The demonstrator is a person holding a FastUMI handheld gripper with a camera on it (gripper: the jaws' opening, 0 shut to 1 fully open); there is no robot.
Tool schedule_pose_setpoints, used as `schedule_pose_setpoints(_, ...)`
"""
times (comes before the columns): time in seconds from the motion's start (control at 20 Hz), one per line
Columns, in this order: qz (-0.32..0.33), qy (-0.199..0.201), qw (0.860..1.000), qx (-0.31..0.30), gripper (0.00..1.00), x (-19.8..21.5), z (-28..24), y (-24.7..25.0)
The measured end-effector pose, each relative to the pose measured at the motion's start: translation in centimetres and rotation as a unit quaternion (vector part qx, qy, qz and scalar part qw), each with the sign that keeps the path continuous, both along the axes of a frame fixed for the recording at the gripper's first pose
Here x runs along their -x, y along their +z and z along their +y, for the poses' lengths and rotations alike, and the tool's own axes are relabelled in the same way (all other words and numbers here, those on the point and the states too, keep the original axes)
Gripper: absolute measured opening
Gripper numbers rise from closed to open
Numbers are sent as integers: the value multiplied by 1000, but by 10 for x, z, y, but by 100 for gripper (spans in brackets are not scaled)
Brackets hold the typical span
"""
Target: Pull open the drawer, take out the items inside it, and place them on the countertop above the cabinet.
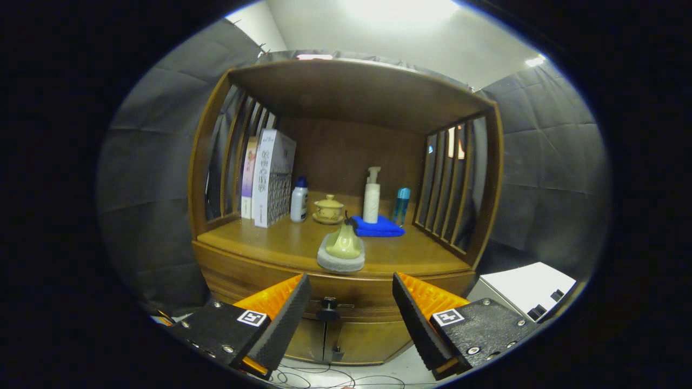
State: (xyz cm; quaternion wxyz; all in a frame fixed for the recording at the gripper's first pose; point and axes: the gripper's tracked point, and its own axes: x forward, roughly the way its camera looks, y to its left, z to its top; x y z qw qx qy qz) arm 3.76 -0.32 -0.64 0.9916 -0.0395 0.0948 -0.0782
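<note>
Drawer [335, 296] wooden, front flush w/ cabinet, dark round knob [327, 309], hand-held gripper [351, 294] spread wide, holding nothing

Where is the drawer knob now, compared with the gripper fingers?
In the gripper view, the drawer knob sits on the closed drawer front just below the countertop, between the open gripper's fingers and nearer the left one, not touched.

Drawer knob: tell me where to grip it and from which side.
Grip the knob on its round head, coming straight in from the front. It juts out of the drawer front on a short stem, and the open gripper already brackets it.
</note>
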Motion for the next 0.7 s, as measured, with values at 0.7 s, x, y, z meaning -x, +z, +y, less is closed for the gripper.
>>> schedule_pose_setpoints(0.7,-5,2,1000,-16,95,79,3,48)
